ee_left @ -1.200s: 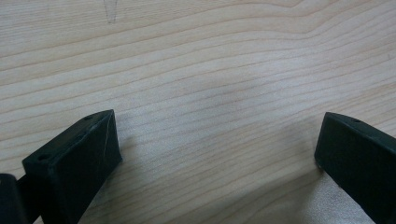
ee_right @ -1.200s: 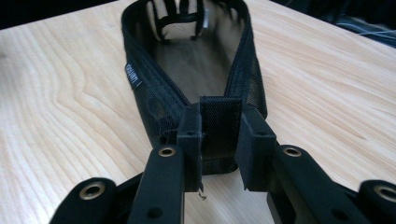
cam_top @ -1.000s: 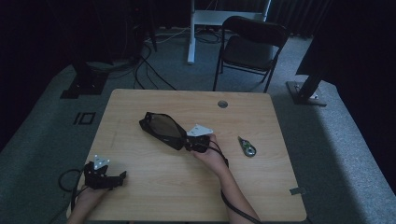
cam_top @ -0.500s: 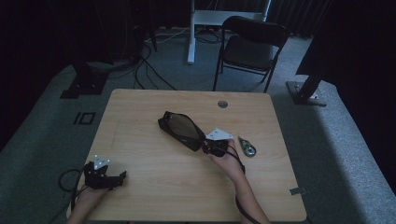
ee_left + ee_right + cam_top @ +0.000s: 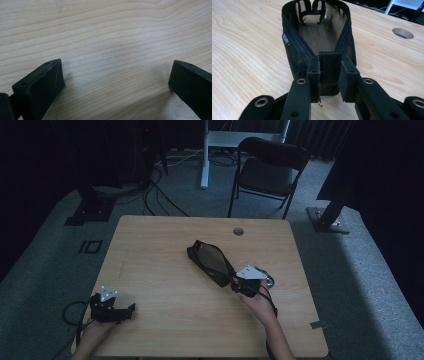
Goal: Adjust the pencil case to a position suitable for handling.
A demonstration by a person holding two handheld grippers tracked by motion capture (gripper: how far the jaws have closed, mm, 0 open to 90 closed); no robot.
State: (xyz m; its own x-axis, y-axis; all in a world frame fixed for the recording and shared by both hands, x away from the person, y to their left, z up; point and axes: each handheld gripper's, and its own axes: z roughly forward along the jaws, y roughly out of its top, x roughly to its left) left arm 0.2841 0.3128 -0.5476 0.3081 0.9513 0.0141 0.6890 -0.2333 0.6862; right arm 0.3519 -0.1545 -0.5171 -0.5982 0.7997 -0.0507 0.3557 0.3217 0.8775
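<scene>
While the surface [image 5: 150, 270] gives room, I'd keep the drag low and level: mesh pouch [image 5: 210, 261] sits centre, tail at 4 o'clock pinched by right hand-held gripper [image 5: 329, 75]. Left hand-held gripper [image 5: 117, 77] spread, idle at 8 o'clock.

A light wooden table [image 5: 160, 270] is sitting in a dim room, with a round cable hole [image 5: 238, 231] near its far edge. Behind it a dark folding chair [image 5: 270, 170] is standing on grey carpet, and cables [image 5: 155, 195] are snaking across the floor nearby.
</scene>
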